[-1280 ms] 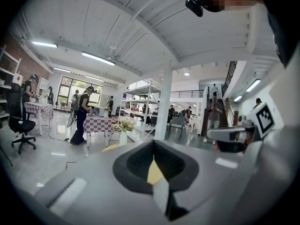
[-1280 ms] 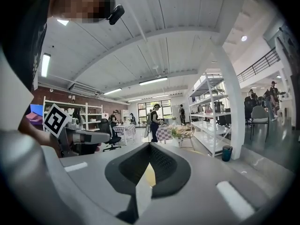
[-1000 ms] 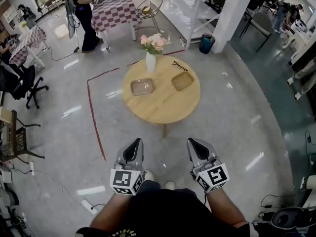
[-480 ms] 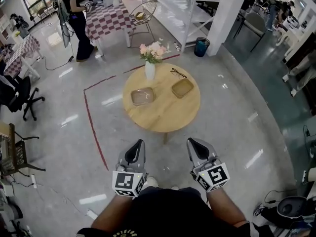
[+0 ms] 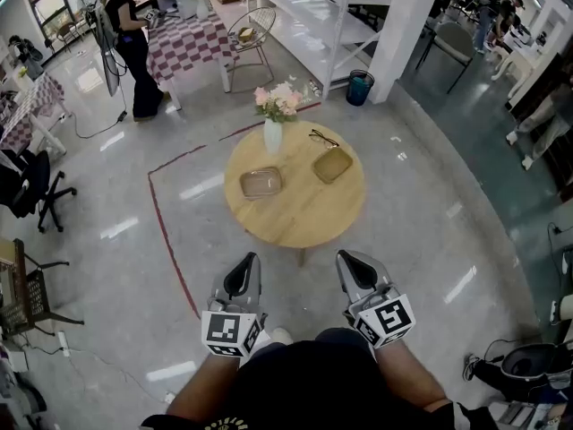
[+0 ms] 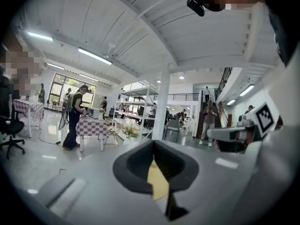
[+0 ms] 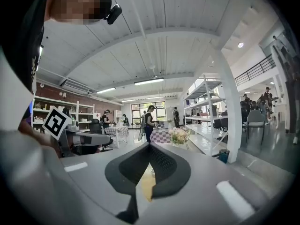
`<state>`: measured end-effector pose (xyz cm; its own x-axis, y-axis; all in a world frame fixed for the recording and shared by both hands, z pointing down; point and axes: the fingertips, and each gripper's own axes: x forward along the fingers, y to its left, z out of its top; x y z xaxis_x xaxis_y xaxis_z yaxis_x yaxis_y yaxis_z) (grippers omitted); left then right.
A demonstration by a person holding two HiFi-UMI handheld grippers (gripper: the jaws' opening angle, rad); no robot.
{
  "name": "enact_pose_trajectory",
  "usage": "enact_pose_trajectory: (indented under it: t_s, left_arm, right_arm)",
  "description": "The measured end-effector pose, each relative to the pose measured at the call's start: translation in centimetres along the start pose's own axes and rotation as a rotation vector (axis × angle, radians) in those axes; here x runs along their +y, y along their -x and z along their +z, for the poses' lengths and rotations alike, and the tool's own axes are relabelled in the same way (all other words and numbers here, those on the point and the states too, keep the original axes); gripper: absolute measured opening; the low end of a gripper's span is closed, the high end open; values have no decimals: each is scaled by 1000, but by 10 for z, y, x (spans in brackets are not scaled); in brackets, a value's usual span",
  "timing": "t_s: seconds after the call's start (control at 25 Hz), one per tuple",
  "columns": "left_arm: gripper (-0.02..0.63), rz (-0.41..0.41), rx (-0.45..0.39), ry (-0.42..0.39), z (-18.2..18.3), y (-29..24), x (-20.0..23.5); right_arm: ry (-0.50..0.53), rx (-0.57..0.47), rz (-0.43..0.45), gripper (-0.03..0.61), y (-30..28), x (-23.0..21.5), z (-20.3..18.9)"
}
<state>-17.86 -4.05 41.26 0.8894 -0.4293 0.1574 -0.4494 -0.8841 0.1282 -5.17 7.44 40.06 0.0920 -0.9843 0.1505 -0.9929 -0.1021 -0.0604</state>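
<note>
Both grippers are held low in front of the person, side by side and pointing ahead. In the head view the left gripper [image 5: 242,271] and the right gripper [image 5: 351,267] are each shut with nothing between the jaws. They hang over bare floor, short of a round wooden table [image 5: 295,218]. On it stand a white vase of pink flowers [image 5: 274,124], a clear shallow dish [image 5: 260,183], a woven tray [image 5: 332,164] and a pair of glasses [image 5: 323,138]. The left gripper view [image 6: 154,161] and the right gripper view [image 7: 149,165] show the dark pads meeting.
A red line [image 5: 166,231] is taped on the grey floor left of the table. Behind stand white shelves [image 5: 322,16], a white pillar [image 5: 403,25], a blue bin [image 5: 358,88], a wire chair [image 5: 251,30] and a checkered table [image 5: 183,43] with a person [image 5: 125,52]. An office chair [image 5: 27,186] is at the left.
The round table has drifted lower in the head view and looks slightly nearer. Both grippers stay shut and keep their places in front of the person.
</note>
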Motion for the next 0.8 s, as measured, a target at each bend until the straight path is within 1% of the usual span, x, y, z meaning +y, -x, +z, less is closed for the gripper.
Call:
enact_pose_trajectory:
  t_s: [0.2,0.32,0.6,0.8]
  left_arm:
    - [2,3,-1,6,-1,-1,6]
    - [2,-13,25,5,-5,-4,2]
    - [2,3,46,13,-17,-26,-5]
    - [2,3,53,-17,-16,-41,-12]
  right_arm:
    - [1,0,-15,-2,-1,-3,1]
    - [-11,8,-23,-2,0,-8,-1]
    - [-24,17,-5,-2,-10,-31,-10]
    - [-30,8,0,-2,-16,-49,-8]
